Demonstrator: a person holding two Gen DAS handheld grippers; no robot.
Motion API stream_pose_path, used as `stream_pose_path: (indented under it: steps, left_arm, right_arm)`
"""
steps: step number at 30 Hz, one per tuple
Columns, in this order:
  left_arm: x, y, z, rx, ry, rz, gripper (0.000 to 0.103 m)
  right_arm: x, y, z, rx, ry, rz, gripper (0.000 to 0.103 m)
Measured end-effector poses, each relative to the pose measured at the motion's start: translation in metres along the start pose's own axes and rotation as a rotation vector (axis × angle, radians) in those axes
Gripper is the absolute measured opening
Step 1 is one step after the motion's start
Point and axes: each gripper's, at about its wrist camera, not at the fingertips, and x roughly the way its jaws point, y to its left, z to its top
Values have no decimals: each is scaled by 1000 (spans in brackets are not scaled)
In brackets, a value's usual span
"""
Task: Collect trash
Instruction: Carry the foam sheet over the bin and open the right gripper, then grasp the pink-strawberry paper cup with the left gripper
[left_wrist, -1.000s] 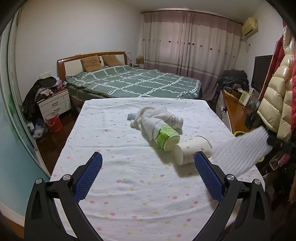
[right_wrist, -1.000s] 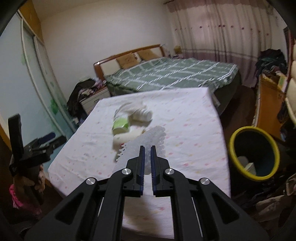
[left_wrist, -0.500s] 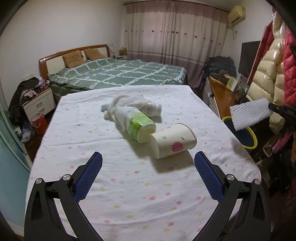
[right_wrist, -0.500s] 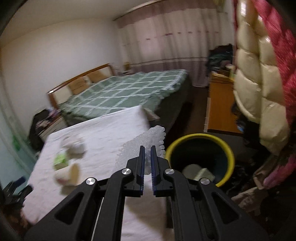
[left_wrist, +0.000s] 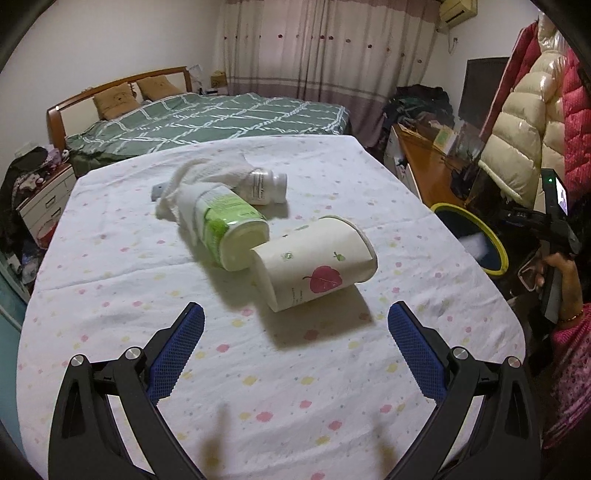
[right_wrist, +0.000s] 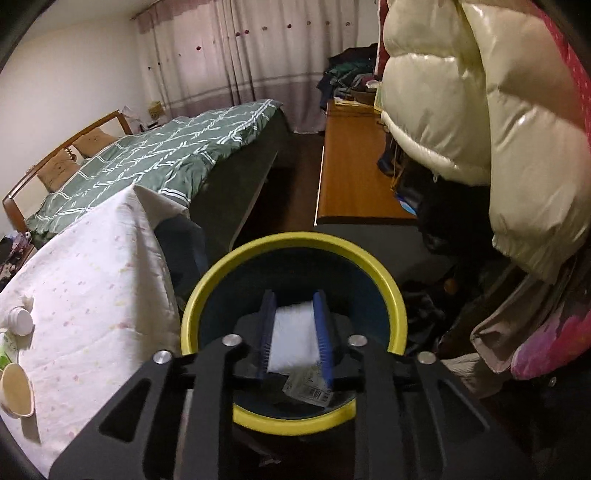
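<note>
On the spotted table (left_wrist: 110, 258), left to right, lie one white rag (left_wrist: 207, 177), two bottles (left_wrist: 229, 232) and one paper cup (left_wrist: 314, 262). The left gripper (left_wrist: 295, 317) gapes wide, empty. The right gripper (right_wrist: 293, 328), part-open, hangs over the one yellow-rimmed bin (right_wrist: 207, 291); white foam (right_wrist: 293, 339) lies between its fingers, grip unclear.

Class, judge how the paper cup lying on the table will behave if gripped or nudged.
The paper cup lies on its side, so it would probably roll in a curve. Its thin open rim suggests it's light and crushable under a firm squeeze.
</note>
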Motion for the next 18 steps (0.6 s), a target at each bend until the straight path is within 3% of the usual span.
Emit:
stream_pose_path:
  steps: [4,9,18]
  left_arm:
    - [16,2,4,9,21,-7,98]
    - [33,5,9,6,41,-33,98]
    - [41,-21,10,15,100,-226,98]
  right_arm:
    - [-3,5,-7,-27,-19,-7,32]
    - [-4,10,-8,-48,-24,-3,33]
    - [-3,8,-7,-38,-20,14,35]
